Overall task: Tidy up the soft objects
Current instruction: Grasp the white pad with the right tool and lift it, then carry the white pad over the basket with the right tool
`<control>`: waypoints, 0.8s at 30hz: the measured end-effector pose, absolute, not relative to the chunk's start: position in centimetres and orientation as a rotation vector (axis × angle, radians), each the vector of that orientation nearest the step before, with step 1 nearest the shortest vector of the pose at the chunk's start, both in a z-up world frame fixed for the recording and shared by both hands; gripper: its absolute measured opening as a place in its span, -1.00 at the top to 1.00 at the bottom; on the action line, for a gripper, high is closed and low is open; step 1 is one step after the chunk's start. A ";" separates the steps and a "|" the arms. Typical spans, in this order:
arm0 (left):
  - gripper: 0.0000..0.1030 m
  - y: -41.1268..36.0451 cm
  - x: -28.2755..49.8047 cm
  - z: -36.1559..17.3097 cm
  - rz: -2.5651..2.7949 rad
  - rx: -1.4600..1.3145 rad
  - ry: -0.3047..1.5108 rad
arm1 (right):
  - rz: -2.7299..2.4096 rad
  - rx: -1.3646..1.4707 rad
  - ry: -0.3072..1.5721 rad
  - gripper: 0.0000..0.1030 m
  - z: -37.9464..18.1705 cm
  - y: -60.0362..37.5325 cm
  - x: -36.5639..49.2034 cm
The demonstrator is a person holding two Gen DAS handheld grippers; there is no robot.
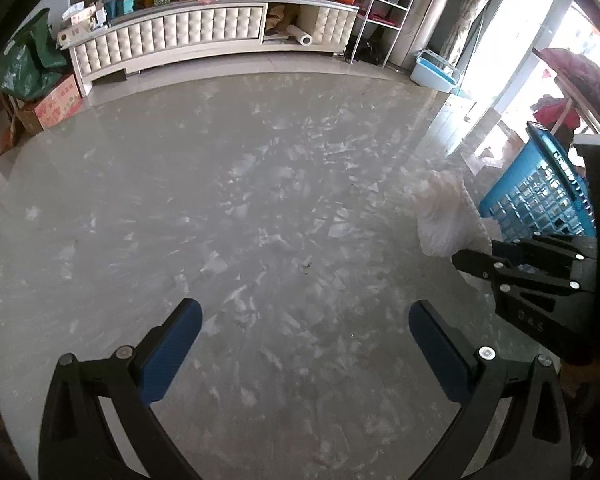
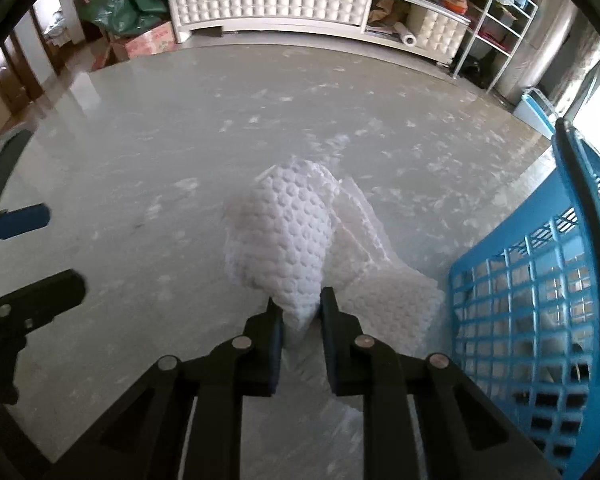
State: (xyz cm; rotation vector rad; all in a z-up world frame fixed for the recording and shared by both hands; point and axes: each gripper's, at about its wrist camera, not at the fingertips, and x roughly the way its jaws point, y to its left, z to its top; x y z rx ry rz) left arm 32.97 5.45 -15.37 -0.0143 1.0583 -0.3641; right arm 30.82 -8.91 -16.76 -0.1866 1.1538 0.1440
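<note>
Dimpled white cloth (image 2: 284, 248), blue plastic lattice basket (image 2: 540, 300), glossy marbled tabletop (image 2: 160, 140)

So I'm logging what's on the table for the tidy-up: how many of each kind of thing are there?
White dimpled cloth, pinched in the right claw: 1
Blue basket, at the table's right edge: 1
Claws, counting the open, empty left claw: 2
Total: 4

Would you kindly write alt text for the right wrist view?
The right tongs pinch a white dimpled cloth above a grey marble table. A blue lattice basket stands to the right; the left tongs show at the left edge.
</note>
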 end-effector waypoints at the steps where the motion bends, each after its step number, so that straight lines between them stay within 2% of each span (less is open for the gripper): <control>1: -1.00 5.5 32.6 -15.0 -0.361 -0.012 1.055 | 0.156 -0.182 1.149 0.69 -16.2 -8.6 30.3; 24: -1.00 1.6 21.9 -4.4 -0.349 0.109 0.888 | 0.269 -0.118 0.966 0.69 -5.1 -10.8 20.5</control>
